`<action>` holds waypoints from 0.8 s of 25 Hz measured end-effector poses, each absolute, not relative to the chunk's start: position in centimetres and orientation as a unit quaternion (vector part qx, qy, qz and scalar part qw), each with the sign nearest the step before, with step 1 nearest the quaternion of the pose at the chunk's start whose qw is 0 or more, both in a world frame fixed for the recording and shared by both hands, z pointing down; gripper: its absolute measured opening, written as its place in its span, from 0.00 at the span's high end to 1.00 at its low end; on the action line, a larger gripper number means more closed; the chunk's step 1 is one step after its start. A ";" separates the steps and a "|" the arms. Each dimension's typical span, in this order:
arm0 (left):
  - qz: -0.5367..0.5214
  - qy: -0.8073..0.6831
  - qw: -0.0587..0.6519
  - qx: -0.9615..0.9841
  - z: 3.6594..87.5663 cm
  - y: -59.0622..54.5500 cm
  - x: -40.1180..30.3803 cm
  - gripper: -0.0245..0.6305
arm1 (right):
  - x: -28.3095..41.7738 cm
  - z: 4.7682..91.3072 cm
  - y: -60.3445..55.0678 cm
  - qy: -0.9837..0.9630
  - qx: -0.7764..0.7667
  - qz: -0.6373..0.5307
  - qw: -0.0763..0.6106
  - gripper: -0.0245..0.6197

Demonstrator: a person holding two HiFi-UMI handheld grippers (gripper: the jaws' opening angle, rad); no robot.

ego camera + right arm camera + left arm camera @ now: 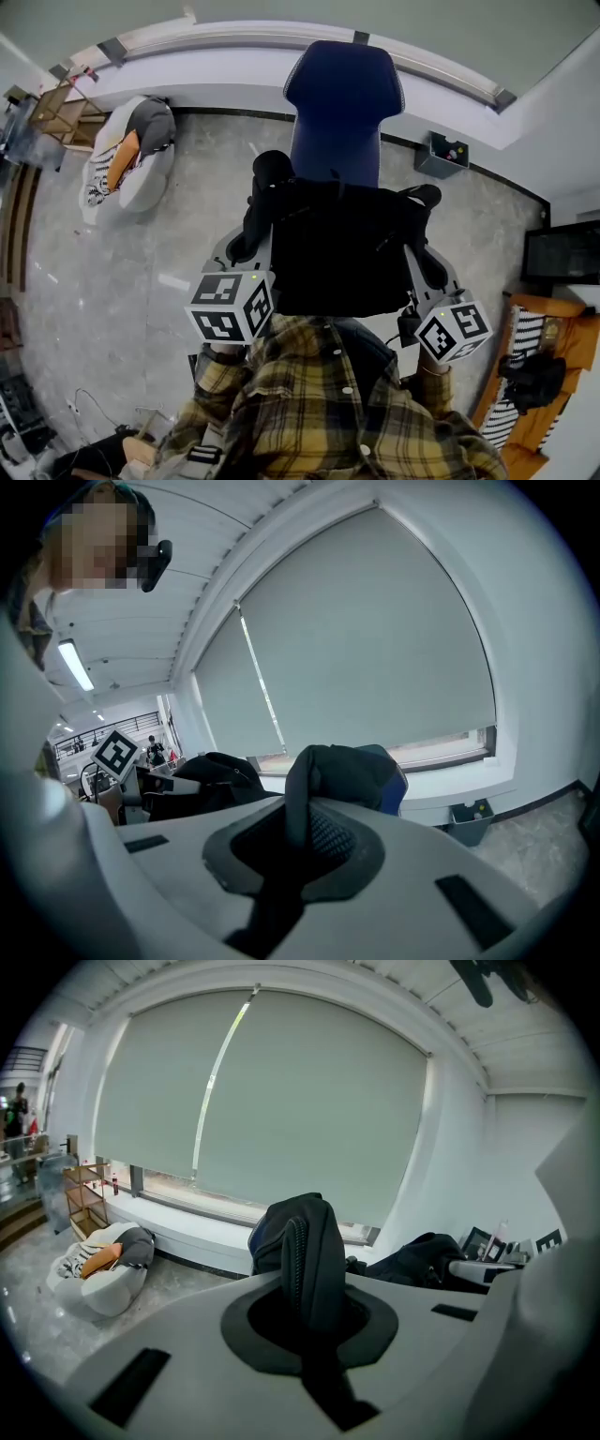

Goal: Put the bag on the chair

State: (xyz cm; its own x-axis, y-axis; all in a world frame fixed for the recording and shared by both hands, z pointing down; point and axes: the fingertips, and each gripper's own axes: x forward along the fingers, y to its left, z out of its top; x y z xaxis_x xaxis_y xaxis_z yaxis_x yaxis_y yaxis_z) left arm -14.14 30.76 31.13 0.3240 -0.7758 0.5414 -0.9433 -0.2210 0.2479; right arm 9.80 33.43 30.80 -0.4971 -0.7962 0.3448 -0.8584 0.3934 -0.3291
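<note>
Left gripper [309, 1309]: pinched tight on the left strap [306, 1241], black and padded, looping up out of the jaws
Right gripper [298, 847]: clamped likewise on the right strap [323, 778], mesh underside showing between the jaws
Bag [337, 248]: black, slung between both grippers by its two straps, in front of the person's plaid shirt [328, 412]
Chair [342, 103]: blue backrest just beyond the bag, seat hidden beneath it; contact between bag and seat not discernible
Floor [131, 281]: grey, marbled, spreading round the chair
Left of chair: white and grey beanbag [127, 159] with an orange patch, wooden rack [58, 112] by the wall
Right of chair: small grey bin [441, 155] against the wall
Backdrop: pale roller blind [281, 1101] over a wide window
</note>
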 end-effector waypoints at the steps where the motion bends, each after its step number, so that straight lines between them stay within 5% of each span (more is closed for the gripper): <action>1: 0.152 -0.559 0.273 0.768 31.0 29.4 -14.4 0.91 | 9.6 30.7 32.1 -0.831 0.499 0.237 0.066 0.90; 20: 0.181 -0.514 0.287 0.788 32.7 16.4 -20.4 0.91 | 3.8 31.9 21.2 -0.789 0.546 0.272 0.072 0.90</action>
State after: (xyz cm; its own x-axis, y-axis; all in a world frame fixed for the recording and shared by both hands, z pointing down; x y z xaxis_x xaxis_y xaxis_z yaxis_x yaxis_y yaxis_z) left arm -20.41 16.43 32.72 0.4065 -0.7057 0.5803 -0.9136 -0.3080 0.2655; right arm 3.80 21.24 31.86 -0.3928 -0.8225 0.4114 -0.9011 0.2548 -0.3509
